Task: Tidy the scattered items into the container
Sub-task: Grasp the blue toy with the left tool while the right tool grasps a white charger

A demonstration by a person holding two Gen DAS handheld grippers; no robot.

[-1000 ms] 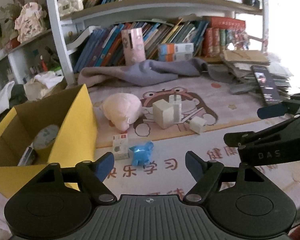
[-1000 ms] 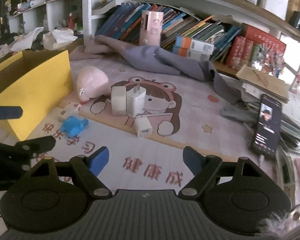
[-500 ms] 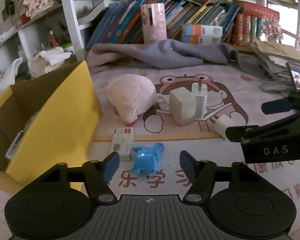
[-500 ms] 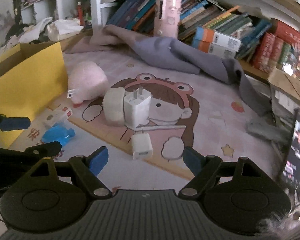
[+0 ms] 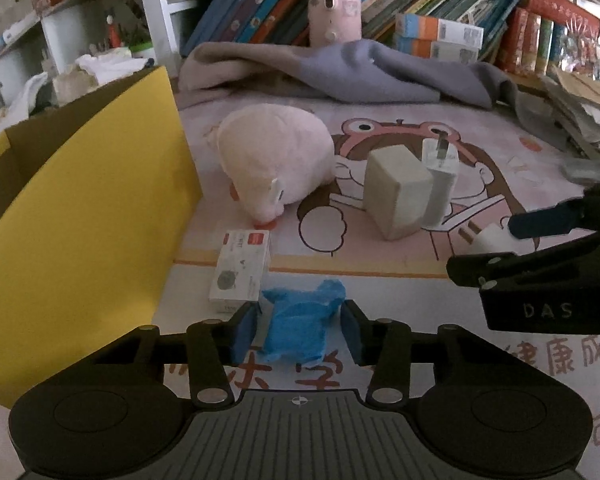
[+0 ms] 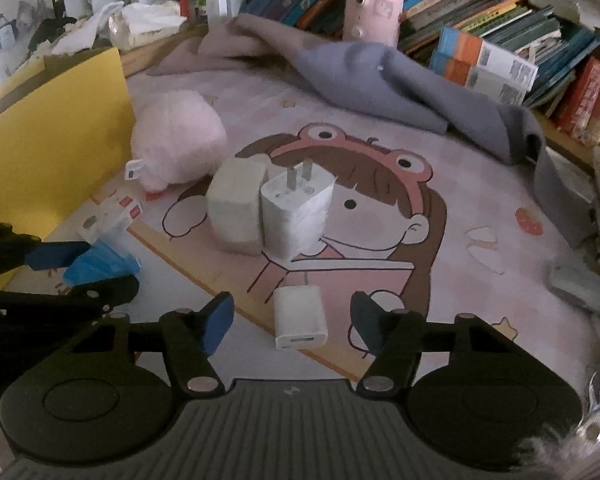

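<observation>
Since a second ago the left tool (image 5: 298,330) has come forward and low: the crumpled blue plastic toy (image 5: 300,326), then ahead of its fingers, now sits between them at lower centre of the left view. The jaws have narrowed around it, each pad just beside the toy; contact cannot be told. The small white printed carton (image 5: 242,270) lies just above and left of the toy, nearly touching the left finger. The yellow cardboard box (image 5: 84,220), earlier showing its open inside, now fills the left side as a flat wall.

The right tool (image 6: 292,318) has also closed in. The small white charger block (image 6: 300,318), once well ahead, now lies between its wide-spread fingers, clear of both. Above it at frame centre stand the larger white plug adapter (image 6: 296,216) and the beige cube (image 6: 236,208), touching. The pink plush ball (image 6: 178,148) rests upper left, on the cartoon-printed mat (image 6: 460,208).
</observation>
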